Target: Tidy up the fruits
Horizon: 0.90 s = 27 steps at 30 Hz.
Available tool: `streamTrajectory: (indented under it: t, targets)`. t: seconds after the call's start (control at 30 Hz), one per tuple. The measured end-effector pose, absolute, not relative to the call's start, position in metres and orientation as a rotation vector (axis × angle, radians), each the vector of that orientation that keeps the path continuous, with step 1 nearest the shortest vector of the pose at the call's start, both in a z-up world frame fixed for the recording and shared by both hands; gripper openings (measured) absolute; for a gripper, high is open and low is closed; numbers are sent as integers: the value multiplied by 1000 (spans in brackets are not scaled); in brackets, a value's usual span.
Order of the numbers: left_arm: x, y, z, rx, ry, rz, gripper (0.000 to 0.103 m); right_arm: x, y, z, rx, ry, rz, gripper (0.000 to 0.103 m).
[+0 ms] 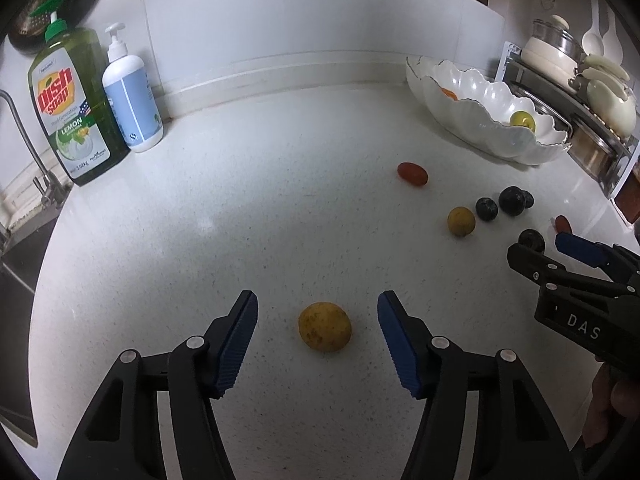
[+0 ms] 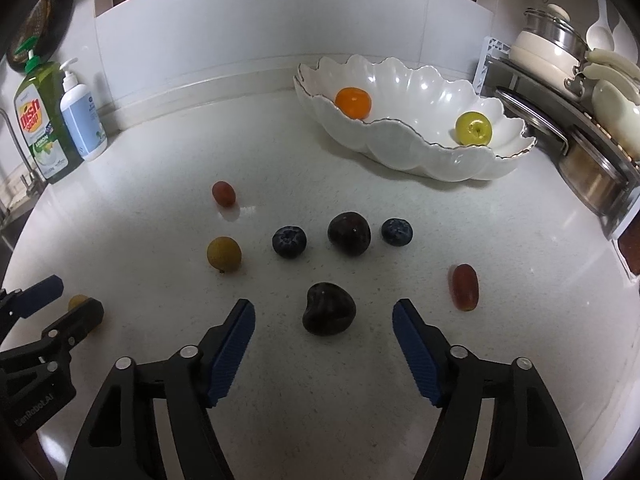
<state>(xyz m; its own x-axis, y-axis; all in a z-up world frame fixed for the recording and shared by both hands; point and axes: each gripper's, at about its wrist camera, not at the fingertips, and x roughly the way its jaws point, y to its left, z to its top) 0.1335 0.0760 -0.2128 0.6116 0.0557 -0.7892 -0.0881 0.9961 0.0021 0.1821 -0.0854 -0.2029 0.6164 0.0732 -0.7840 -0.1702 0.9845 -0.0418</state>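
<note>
My left gripper (image 1: 318,318) is open, its jaws on either side of a yellow-brown round fruit (image 1: 325,326) on the white counter. My right gripper (image 2: 324,322) is open around a dark cherry (image 2: 329,309). Beyond it lie a second dark cherry (image 2: 349,233), two blueberries (image 2: 289,241) (image 2: 397,232), a yellow-brown fruit (image 2: 224,254) and two red grape tomatoes (image 2: 223,193) (image 2: 465,286). A white scalloped bowl (image 2: 404,152) at the back right holds an orange fruit (image 2: 353,102) and a yellow-green one (image 2: 473,128).
A green dish soap bottle (image 1: 76,108) and a white pump bottle (image 1: 132,92) stand at the back left by the sink tap (image 1: 24,140). A metal rack with pots and white dishes (image 2: 580,100) stands at the right edge.
</note>
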Motion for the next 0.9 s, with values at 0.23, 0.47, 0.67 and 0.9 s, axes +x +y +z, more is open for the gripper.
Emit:
streamTrajectory:
  t: [0.23, 0.47, 0.67, 0.9]
  targets:
    - [133, 77, -219, -53, 922, 91, 49, 185, -85, -207, -111, 908, 146, 65]
    - [131, 75, -223, -76, 930, 103, 49, 188, -86, -210, -111, 919, 152, 57]
    - [131, 72, -224, -79, 924, 112, 44, 189, -89, -212, -105, 927, 160, 50]
    - [129, 70, -225, -83, 916, 120, 42, 190, -92, -213, -97, 928, 174, 41]
